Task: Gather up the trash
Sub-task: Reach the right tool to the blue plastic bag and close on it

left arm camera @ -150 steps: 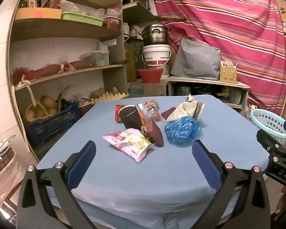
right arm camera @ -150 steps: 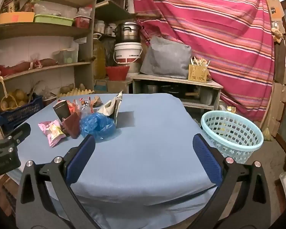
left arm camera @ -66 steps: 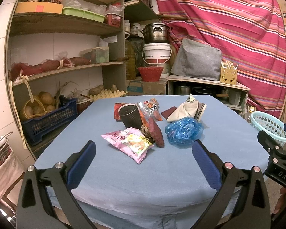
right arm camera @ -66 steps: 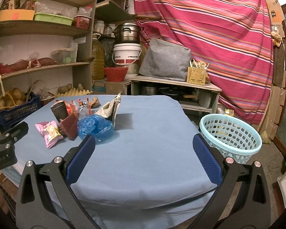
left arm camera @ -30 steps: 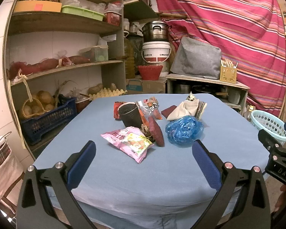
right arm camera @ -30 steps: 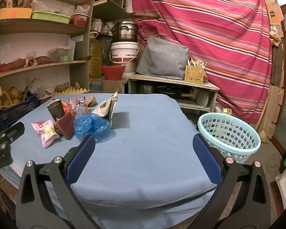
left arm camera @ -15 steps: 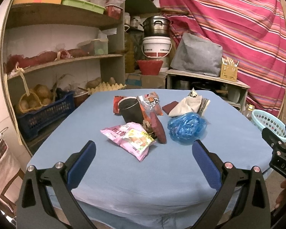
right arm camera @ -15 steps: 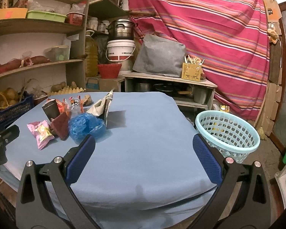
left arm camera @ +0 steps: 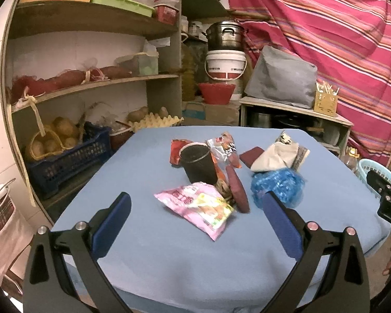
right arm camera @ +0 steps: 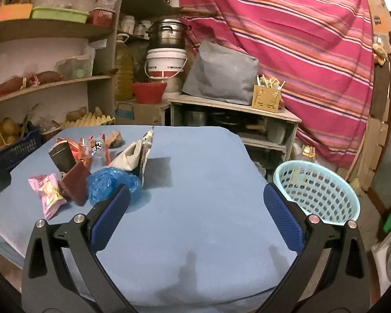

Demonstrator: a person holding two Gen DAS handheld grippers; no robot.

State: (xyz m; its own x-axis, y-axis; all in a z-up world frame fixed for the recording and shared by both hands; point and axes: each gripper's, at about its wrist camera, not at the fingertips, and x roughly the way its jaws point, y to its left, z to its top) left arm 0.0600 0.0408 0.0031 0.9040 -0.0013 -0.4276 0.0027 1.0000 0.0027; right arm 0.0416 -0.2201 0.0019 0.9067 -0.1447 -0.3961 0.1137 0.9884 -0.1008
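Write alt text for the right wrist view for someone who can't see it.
The open right tool hangs empty over a blue-covered table. Trash is piled at the left: a pink snack packet, a crumpled blue bag and a dark cup. A light blue basket stands beyond the table's right edge.

Pretty packed storage room tbh. Wooden shelves [left arm camera: 91,83] on the left hold a green tray [left arm camera: 121,1], some reddish net bags [left arm camera: 65,78], and a blue crate [left arm camera: 70,156] with a basket of potatoes [left arm camera: 52,140] beside it. Further back a steel pot [left arm camera: 224,36] sits on a white bucket [left arm camera: 225,65], above a red bowl [left arm camera: 216,92]. A striped pink cloth [right arm camera: 299,39] hangs behind a grey cover [right arm camera: 221,75].
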